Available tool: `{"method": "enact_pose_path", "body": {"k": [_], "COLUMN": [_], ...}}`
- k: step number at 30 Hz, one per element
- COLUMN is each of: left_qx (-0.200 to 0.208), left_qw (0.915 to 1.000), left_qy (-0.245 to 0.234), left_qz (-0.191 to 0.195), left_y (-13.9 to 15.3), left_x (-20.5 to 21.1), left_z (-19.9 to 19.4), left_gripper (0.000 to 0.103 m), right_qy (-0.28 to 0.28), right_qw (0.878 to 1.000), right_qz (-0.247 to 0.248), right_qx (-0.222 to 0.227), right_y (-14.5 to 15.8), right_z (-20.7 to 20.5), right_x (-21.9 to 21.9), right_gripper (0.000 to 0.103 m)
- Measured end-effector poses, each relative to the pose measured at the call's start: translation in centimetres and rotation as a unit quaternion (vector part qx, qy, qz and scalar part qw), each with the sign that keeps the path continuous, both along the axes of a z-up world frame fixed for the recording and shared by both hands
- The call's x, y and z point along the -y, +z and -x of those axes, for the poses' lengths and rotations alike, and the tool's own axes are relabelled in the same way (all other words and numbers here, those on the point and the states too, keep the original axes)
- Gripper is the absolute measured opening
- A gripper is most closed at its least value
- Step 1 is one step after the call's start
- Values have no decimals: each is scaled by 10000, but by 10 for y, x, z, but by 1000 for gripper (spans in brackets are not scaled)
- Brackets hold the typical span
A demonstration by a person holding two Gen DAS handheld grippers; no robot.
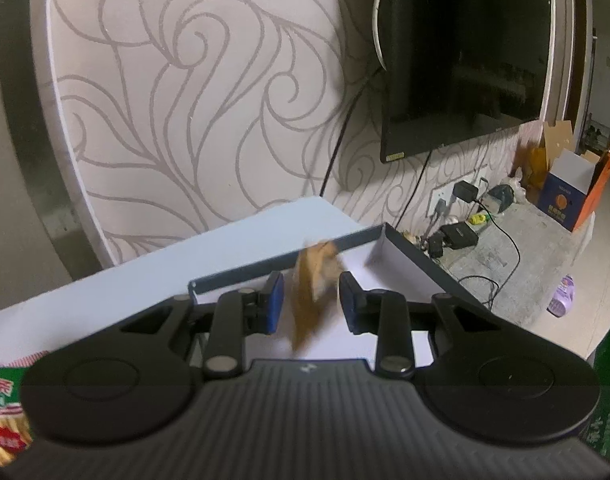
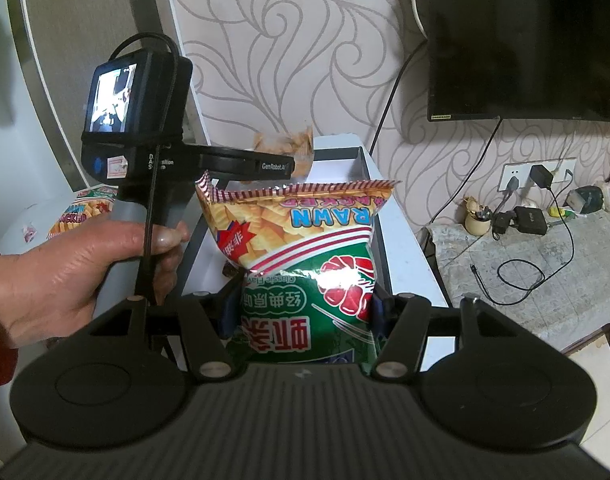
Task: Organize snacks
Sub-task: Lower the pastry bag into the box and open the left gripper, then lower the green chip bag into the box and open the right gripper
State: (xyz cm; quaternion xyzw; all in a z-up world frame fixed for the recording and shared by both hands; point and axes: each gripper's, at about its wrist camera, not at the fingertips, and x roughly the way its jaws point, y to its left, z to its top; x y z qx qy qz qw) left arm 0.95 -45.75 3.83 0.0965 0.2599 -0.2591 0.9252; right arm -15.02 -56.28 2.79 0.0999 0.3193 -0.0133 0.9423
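Observation:
My left gripper [image 1: 311,300] is open over a white box with a dark rim [image 1: 409,258]. A tan snack packet [image 1: 313,288], blurred, hangs free between the pads and touches neither. It also shows in the right wrist view [image 2: 289,146] past the left gripper's head [image 2: 241,166]. My right gripper [image 2: 305,304] is shut on a green and red prawn cracker bag [image 2: 305,248] and holds it upright over the near end of the box [image 2: 369,164]. A second prawn cracker bag [image 2: 85,210] lies on the white table at left and shows at the left wrist view's corner [image 1: 3,412].
The box sits on a white table [image 1: 153,264] against a swirl-patterned wall. A black TV [image 1: 465,56] hangs at the right. Below it a ledge holds chargers, cables and cardboard boxes [image 1: 565,200]. A purple bottle [image 1: 561,296] stands on the floor.

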Motion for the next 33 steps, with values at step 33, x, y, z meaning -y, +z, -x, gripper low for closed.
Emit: {"method": "enact_pose_path", "body": {"k": [33], "left_qx": [460], "left_qw": [9986], "left_qy": [16], "left_qz": [248], "left_y": [63], "left_x": [-48], "left_z": [50], "left_gripper": [35], "right_qy": [200], "right_qw": [9998], "right_qz": [-29], "right_qx": [-1], "right_y": [-5], "right_z": [-39], "right_x": [-5], "right_gripper": [65]}}
